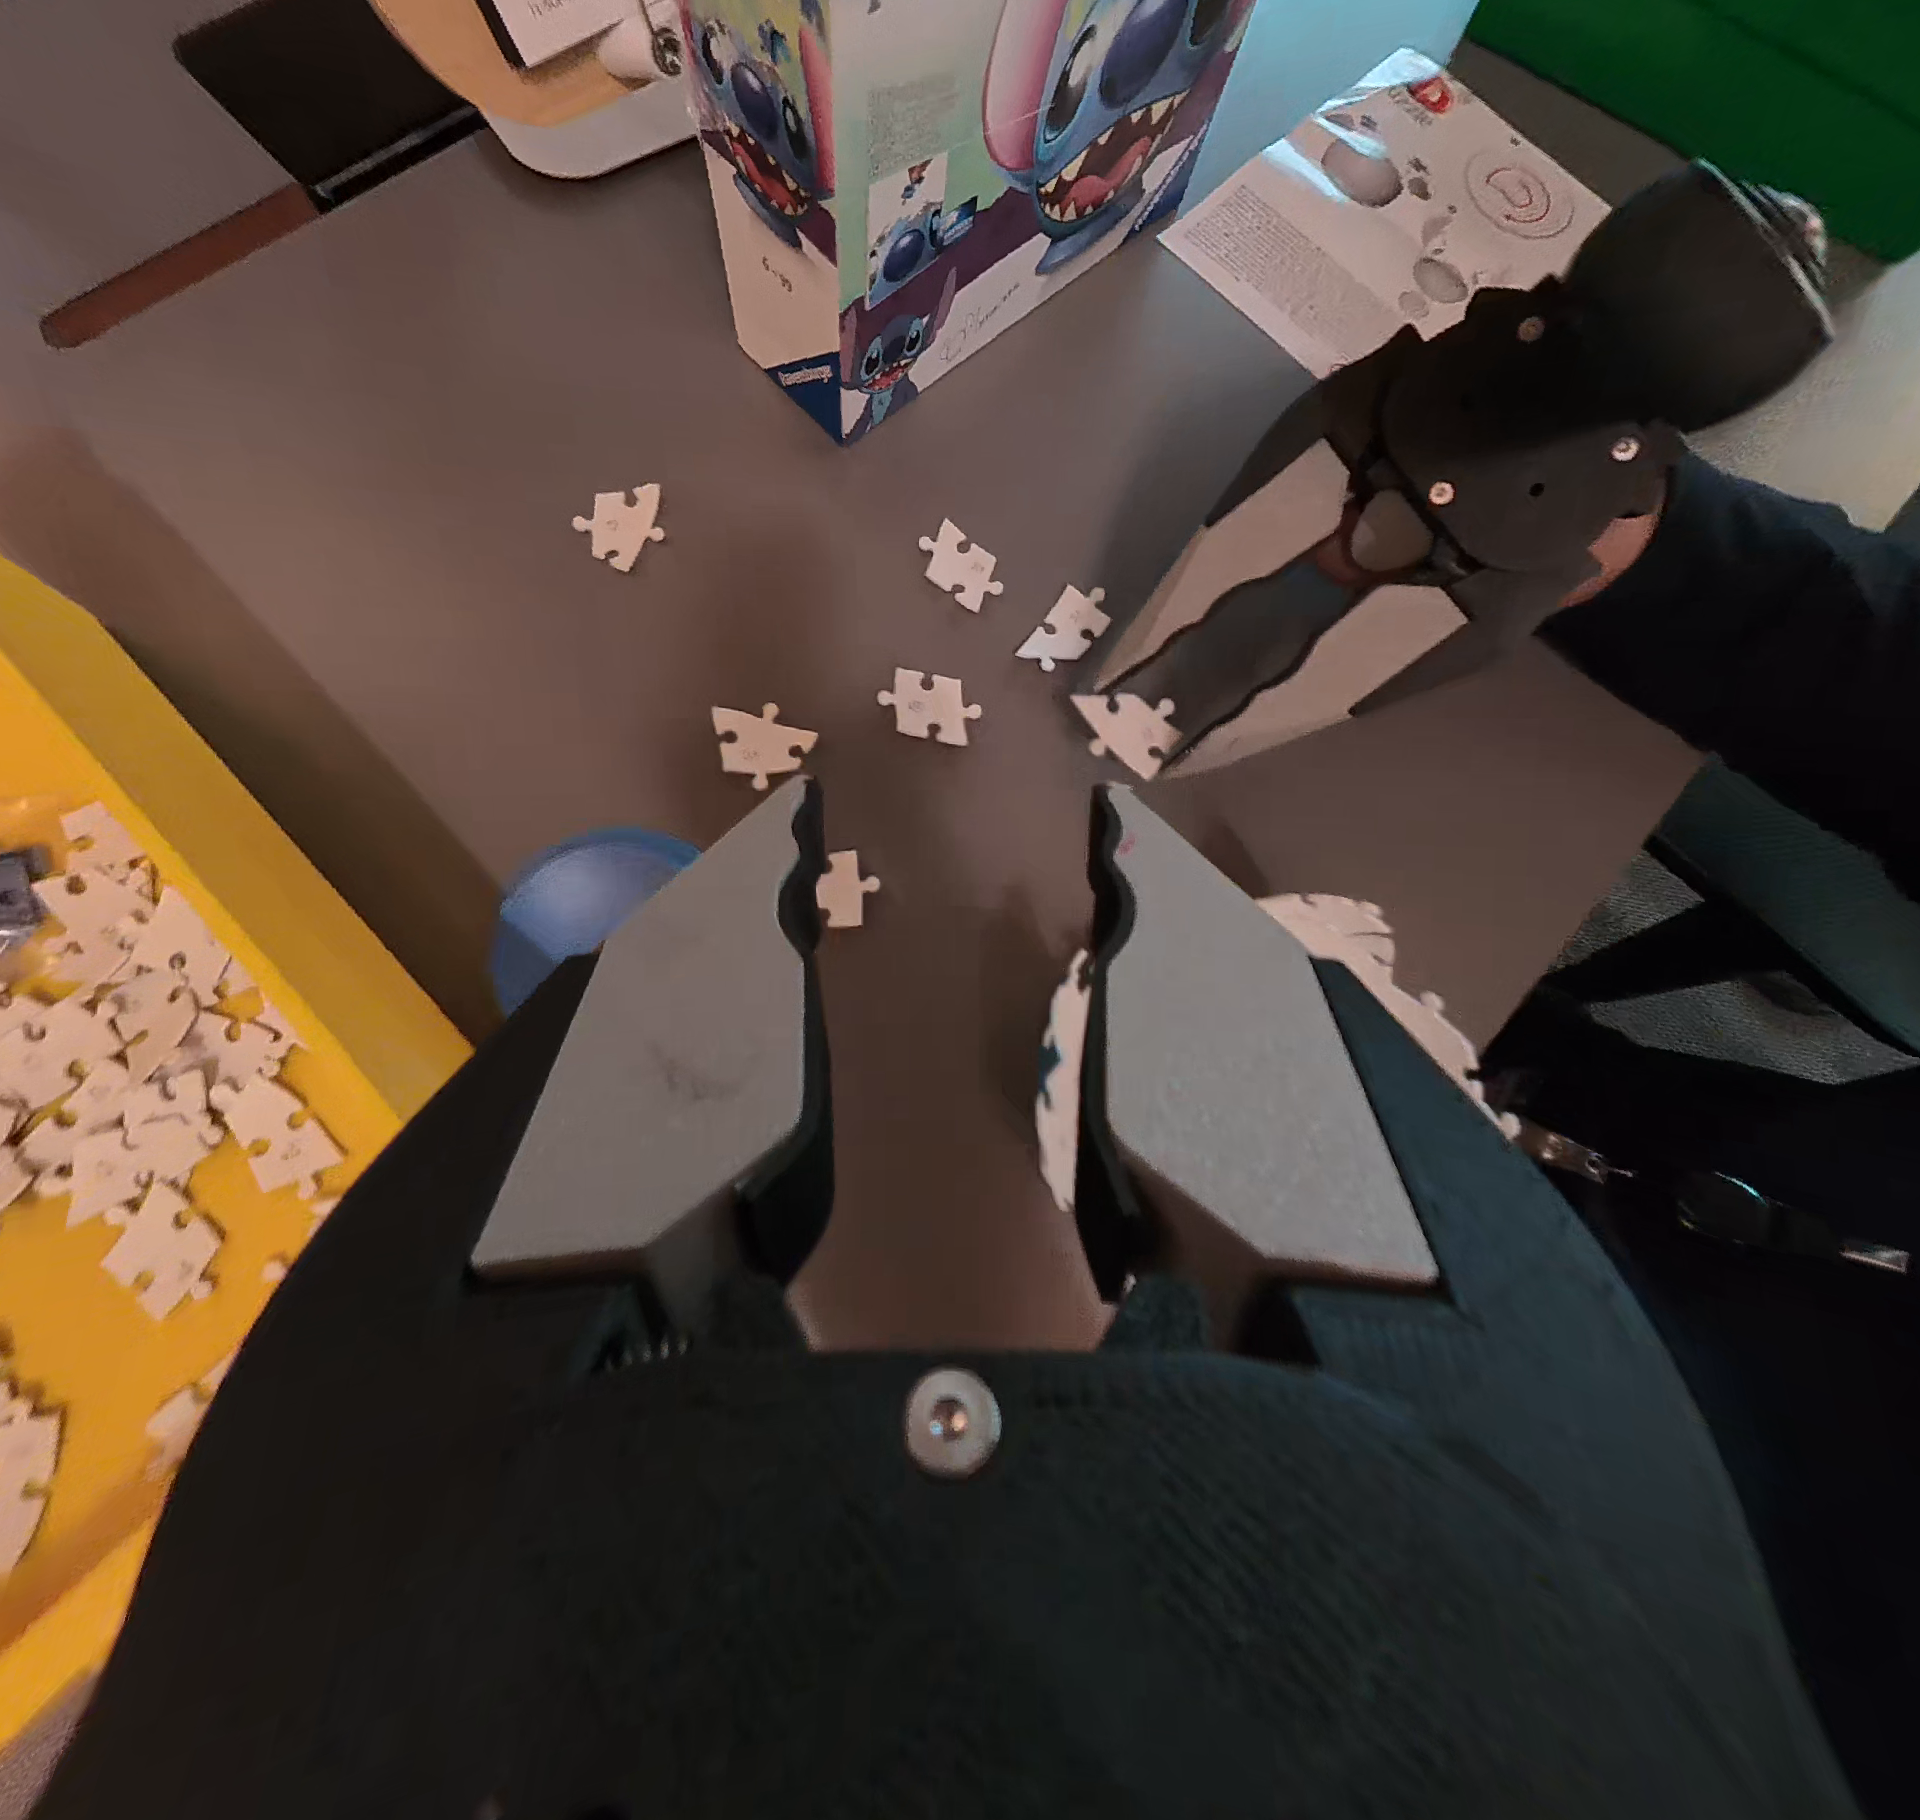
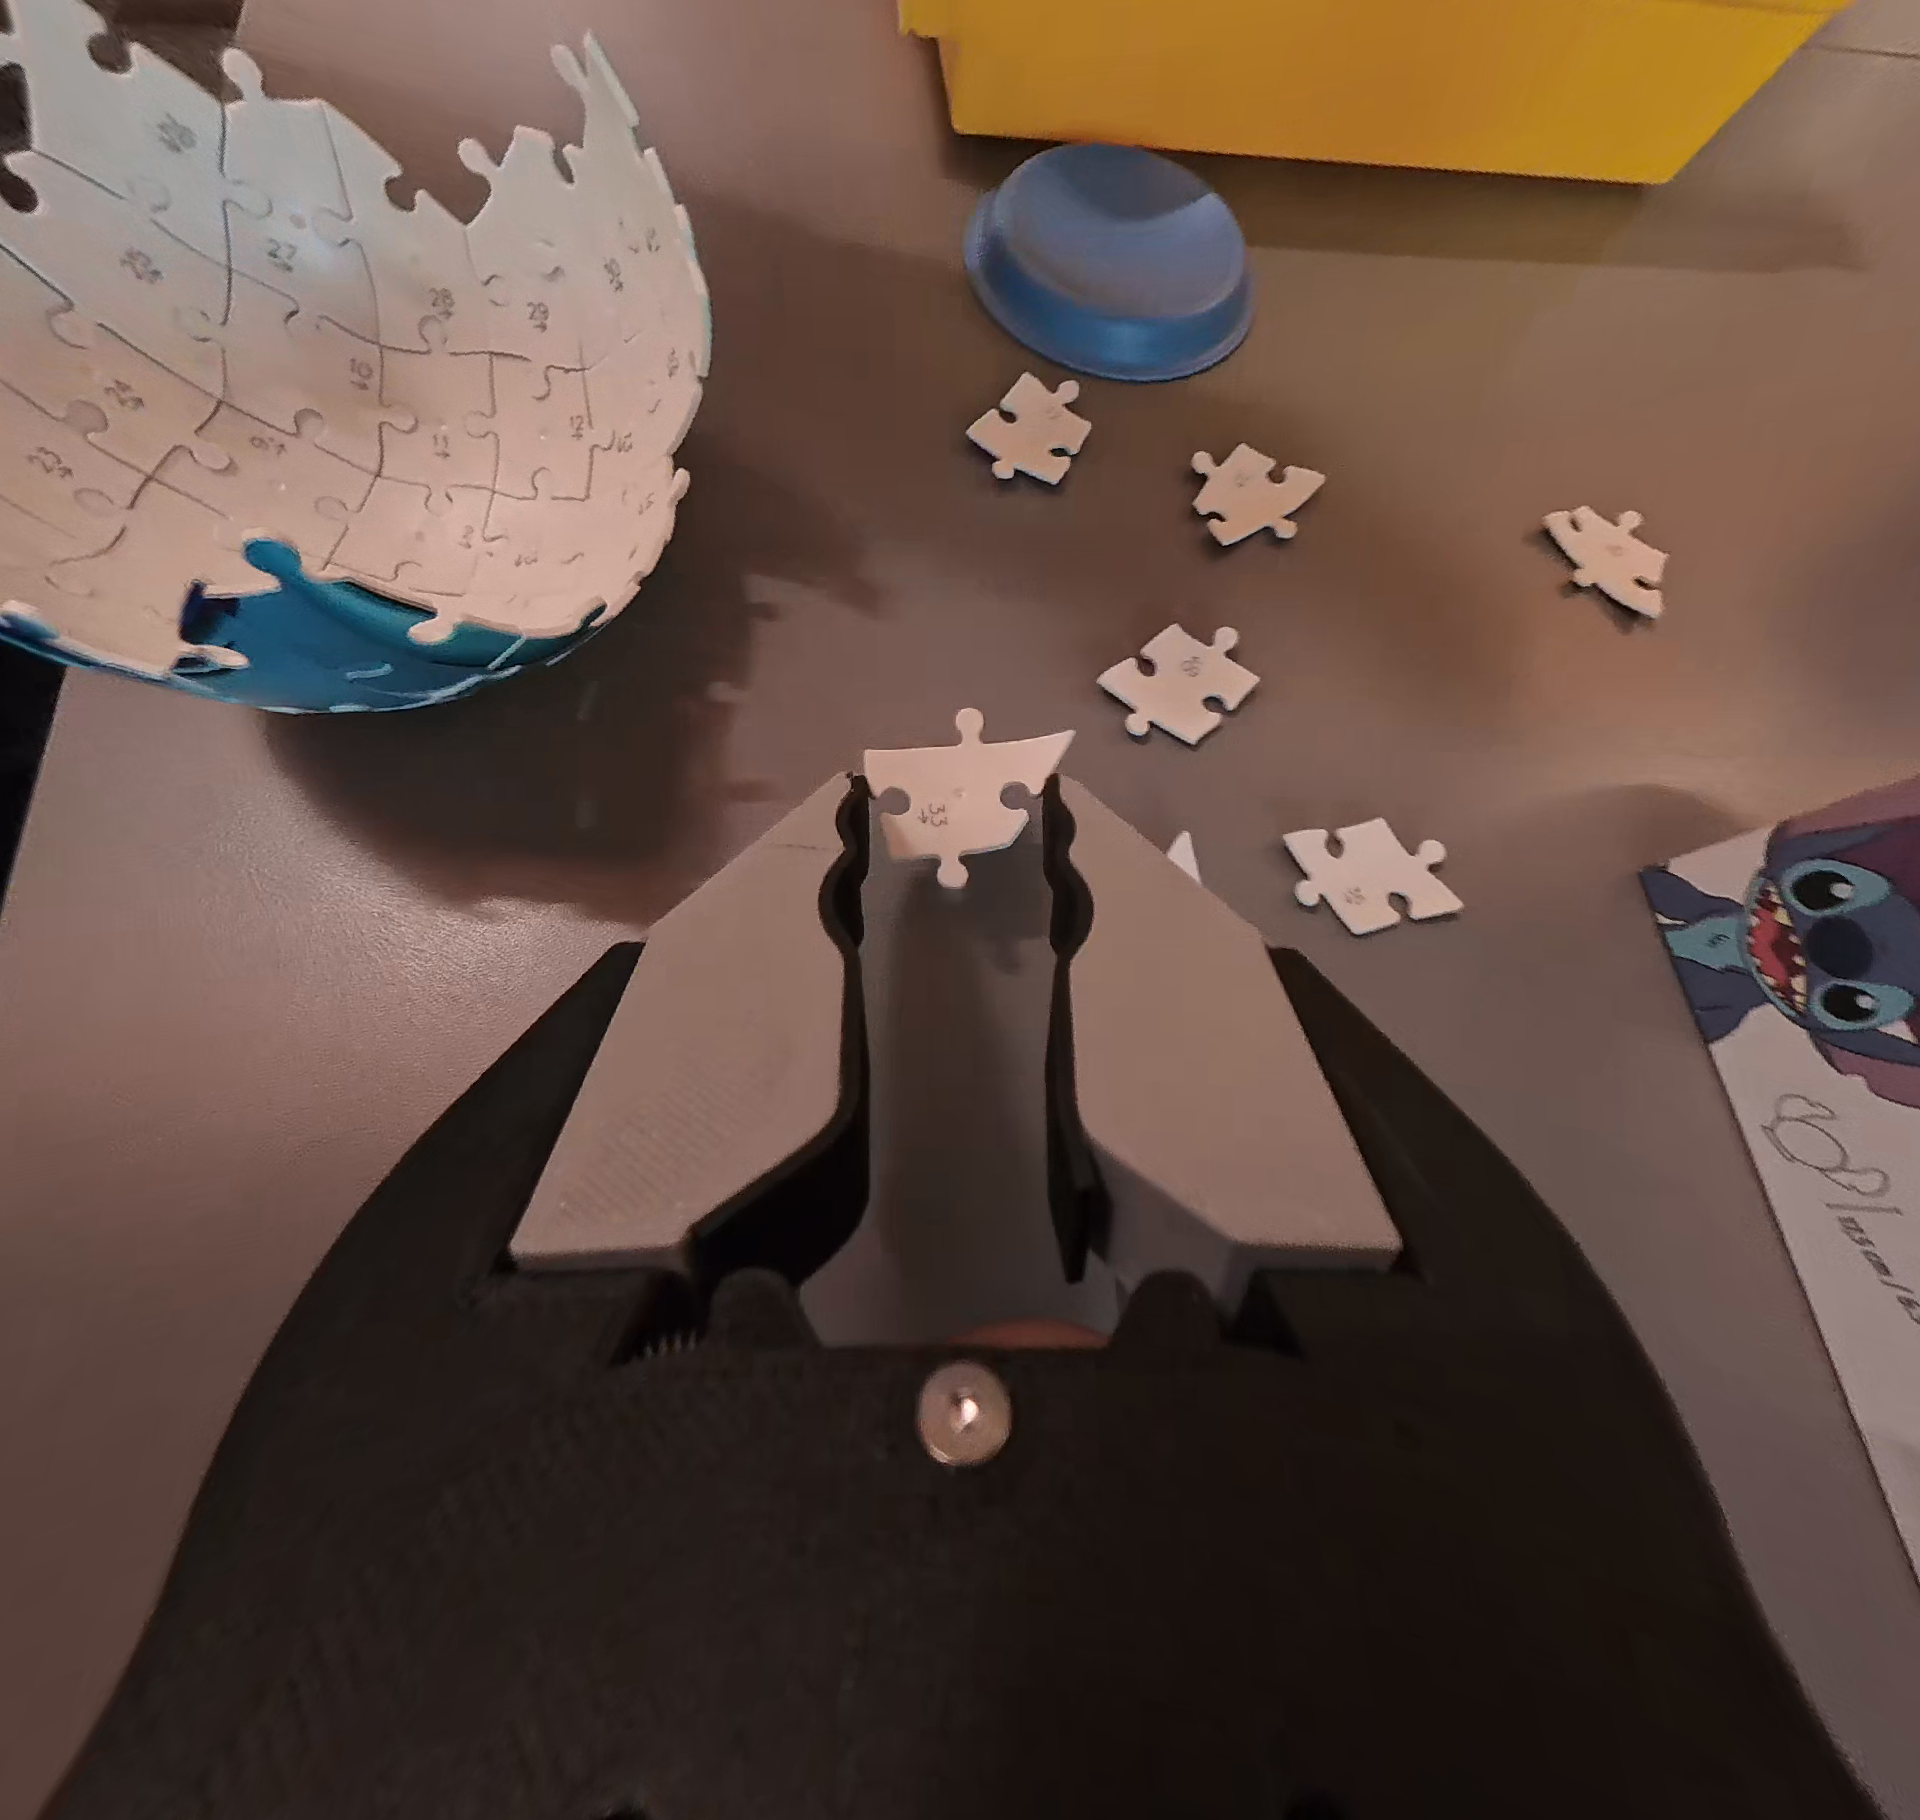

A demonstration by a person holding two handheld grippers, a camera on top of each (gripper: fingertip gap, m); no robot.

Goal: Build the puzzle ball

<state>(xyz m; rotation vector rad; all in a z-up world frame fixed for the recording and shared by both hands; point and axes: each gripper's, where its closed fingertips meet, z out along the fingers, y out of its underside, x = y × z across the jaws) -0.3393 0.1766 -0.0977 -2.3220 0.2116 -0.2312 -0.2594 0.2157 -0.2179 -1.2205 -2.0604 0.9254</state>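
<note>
Right gripper pinches one white puzzle piece just above the table; left gripper hangs spread, empty. Half-built puzzle ball sits nearby, roughly a bowl; loose pieces remain

A grey-brown matte bench fills most of both views, lit softly from above so that objects cast blurred, dim shadows on it. At its far left edge lies a dark rectangular panel beside a brown strip. Far right stands a green surface, and near right a black mesh chair.
</note>
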